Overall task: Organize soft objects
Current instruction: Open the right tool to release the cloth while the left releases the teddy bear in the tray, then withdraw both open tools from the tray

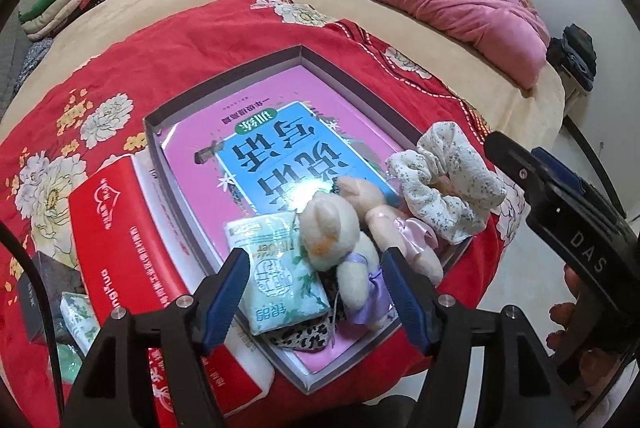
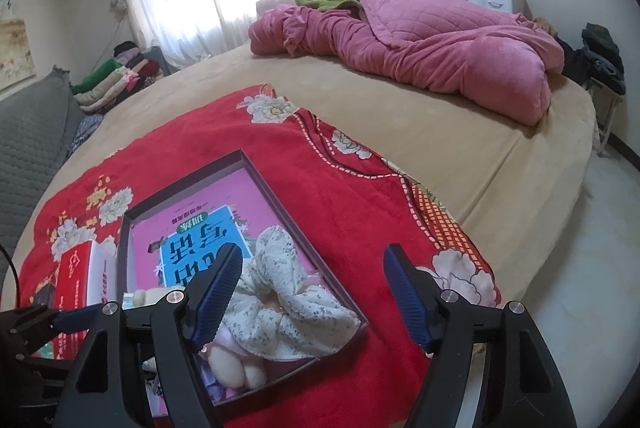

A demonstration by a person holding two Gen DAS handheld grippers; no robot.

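A shallow dark box lies on a red floral blanket and holds a pink and blue book. At its near end lie a floral scrunchie, a cream plush bear, a beige plush bear, a green-white tissue pack and a leopard-print piece. My left gripper hangs open over the tissue pack and the cream bear, its pads apart from them. My right gripper is open above the scrunchie, gripping nothing.
A red tissue box sits against the box's left side, with another small tissue pack beside it. A pink quilt is heaped at the far side of the bed. Folded clothes are stacked far left. Floor lies right.
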